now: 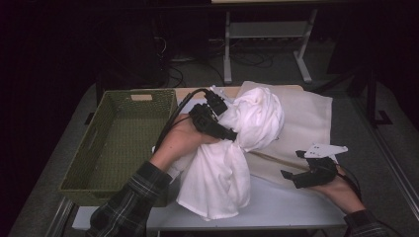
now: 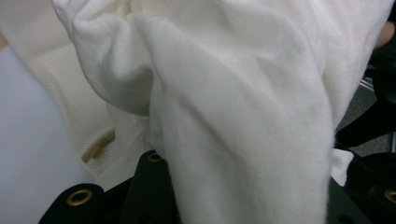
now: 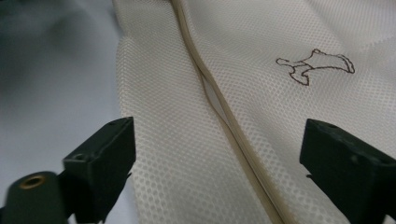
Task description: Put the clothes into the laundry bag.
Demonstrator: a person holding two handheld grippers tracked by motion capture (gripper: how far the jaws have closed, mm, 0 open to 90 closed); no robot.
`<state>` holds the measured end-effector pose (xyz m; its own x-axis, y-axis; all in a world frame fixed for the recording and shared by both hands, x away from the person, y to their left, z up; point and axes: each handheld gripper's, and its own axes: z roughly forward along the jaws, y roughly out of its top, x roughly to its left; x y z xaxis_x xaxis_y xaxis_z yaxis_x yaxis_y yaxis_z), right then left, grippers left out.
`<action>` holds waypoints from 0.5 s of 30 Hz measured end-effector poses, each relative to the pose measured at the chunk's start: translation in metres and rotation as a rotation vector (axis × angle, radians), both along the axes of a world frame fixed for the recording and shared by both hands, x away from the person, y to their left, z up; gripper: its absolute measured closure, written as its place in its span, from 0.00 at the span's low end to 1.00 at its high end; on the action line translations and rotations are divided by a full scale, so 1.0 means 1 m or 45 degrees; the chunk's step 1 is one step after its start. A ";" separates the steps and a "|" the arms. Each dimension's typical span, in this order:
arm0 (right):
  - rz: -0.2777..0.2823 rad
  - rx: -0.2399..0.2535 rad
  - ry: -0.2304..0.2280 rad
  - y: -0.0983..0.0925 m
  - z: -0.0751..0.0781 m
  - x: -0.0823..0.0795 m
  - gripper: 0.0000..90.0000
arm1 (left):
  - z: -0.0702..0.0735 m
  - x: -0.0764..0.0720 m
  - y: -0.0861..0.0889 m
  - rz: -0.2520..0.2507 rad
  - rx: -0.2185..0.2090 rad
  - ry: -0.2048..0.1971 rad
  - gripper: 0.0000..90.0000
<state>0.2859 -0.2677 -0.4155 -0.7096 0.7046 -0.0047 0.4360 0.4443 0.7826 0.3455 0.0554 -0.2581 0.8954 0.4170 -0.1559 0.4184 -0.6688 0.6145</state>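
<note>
plaid-sleeved forearm (image 1: 131, 197) comes in from the bottom of the high view, at about 7 o'clock, and leads up to the left gripper (image 1: 225, 132), whose jaws are clamped on a bunched white cloth (image 1: 237, 148). in the left gripper view that cloth (image 2: 243, 116) rises in thick folds from between the black jaws. left of the arm, at 9 o'clock, a green woven basket (image 1: 84, 177) stands on the table (image 1: 276, 207), its near wall just beside the sleeve. at the centre the white cloth hangs in a knotted bundle, its upper part up at the gripper and its lower tail draped on the table edge toward 6 o'clock. behind and right of it, toward 2 o'clock, a cream mesh bag (image 1: 309, 116) lies flat on the table, partly under the cloth. in the right gripper view the bag's mesh (image 3: 187, 154) shows a zip seam (image 3: 219, 112) running away from the camera and a small outlined figure logo (image 3: 315, 65) at 1 o'clock. at 4 o'clock the right gripper (image 1: 296, 168) sits low at the bag's near edge, jaws spread wide with nothing pinched, straddling the seam.
</note>
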 end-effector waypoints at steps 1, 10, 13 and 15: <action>0.001 0.004 0.001 -0.003 0.000 0.001 0.13 | -0.004 -0.002 -0.002 0.001 -0.002 0.006 0.74; -0.043 0.000 0.000 -0.017 0.001 0.005 0.15 | -0.052 -0.012 -0.016 0.021 0.055 0.042 0.74; -0.046 -0.004 0.011 -0.018 0.000 0.006 0.15 | -0.068 -0.016 -0.017 0.036 0.064 0.041 0.74; -0.048 -0.004 0.019 -0.019 -0.001 0.007 0.15 | -0.077 -0.017 -0.016 0.050 0.068 0.052 0.74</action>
